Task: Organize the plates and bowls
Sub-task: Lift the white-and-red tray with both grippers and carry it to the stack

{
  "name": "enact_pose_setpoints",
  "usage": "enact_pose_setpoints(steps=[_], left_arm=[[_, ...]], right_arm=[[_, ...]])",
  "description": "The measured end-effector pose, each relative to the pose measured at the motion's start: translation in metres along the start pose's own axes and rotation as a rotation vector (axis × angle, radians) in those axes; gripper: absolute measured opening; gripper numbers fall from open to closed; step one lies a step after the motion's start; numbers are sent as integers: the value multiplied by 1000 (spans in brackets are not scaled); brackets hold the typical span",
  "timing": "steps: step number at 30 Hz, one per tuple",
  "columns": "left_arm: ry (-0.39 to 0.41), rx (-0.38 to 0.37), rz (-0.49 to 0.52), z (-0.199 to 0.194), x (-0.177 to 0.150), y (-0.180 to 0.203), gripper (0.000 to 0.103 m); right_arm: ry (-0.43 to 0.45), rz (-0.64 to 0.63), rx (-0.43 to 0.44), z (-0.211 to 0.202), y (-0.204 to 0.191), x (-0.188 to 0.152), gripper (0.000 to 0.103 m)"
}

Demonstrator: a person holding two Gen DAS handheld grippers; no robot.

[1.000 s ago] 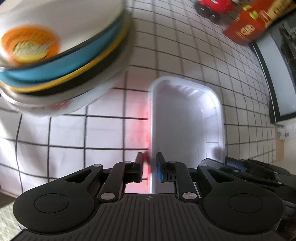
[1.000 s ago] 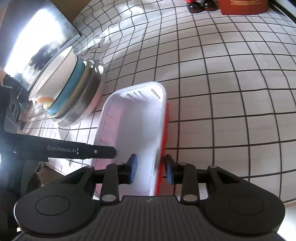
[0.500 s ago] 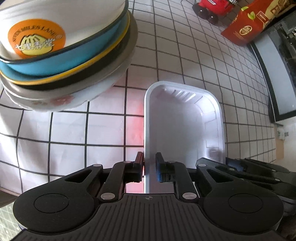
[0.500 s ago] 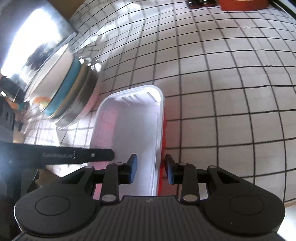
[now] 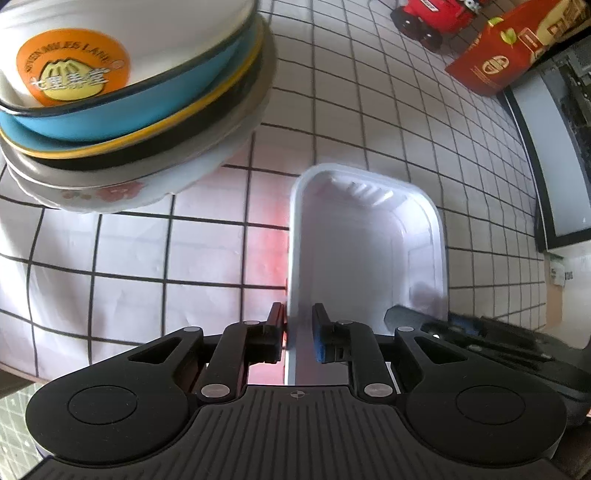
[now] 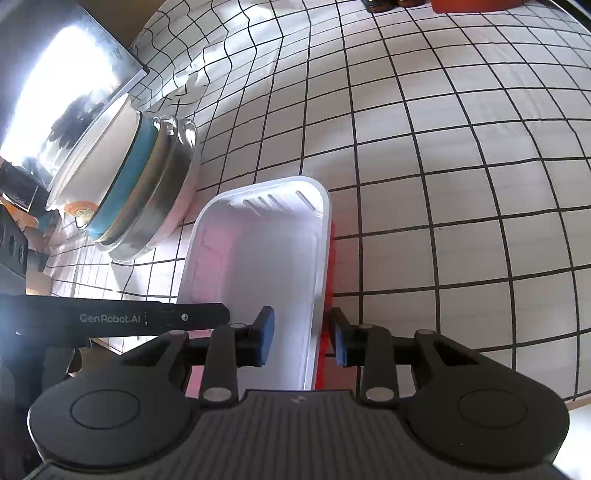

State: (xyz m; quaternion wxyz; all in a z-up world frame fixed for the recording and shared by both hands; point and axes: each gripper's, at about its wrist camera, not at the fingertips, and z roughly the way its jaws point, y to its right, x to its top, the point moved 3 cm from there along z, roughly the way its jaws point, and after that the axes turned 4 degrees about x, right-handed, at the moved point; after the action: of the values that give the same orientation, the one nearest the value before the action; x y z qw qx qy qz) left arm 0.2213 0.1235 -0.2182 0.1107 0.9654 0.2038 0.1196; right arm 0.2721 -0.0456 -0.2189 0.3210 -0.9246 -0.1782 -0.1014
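White cloth with a black grid covers the tabletop (image 5: pixel 129 258) beneath both of my tools. Nearest to me, my left hand-held gripper (image 5: pixel 298 334) straddles the left wall of a white rectangular tray (image 5: pixel 362 258); its outer finger touches the rim, while the inner blue pad (image 5: pixel 318 338) stands a little off the wall, so the grip looks loose. My right hand-held gripper (image 6: pixel 301 338) straddles the opposite long wall of the same tray (image 6: pixel 258 266), fingers apart with a gap on each side of the rim. That tray is white inside and red on its outer face, and it casts a pink glow on the cloth.

Just beyond the tray, to its left, sits a stack of bowls and plates (image 5: pixel 122 110): a white bowl with an orange round label on top, then blue, yellow-rimmed black, and metal pieces, with a flower-patterned plate at the bottom. The right view shows the same stack (image 6: pixel 122 192) close beside the tray's far corner.

Farther back stand a red box (image 5: pixel 513 48) and a red toy vehicle (image 5: pixel 436 18).
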Motion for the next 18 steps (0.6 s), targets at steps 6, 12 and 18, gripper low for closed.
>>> enact_pose_setpoints(steps=[6,12,18], left_arm=[[139,-117,97,-66,20,28,20],[335,-193,105,-157,64,-1,19],[388,-160,96,-194,95,-65,19]], right_arm=[[163,-65,-27,-67,-27,36,33],[324,-164,94,-115,-97,91,33],[320,-233,105,-70,-164,119,33]])
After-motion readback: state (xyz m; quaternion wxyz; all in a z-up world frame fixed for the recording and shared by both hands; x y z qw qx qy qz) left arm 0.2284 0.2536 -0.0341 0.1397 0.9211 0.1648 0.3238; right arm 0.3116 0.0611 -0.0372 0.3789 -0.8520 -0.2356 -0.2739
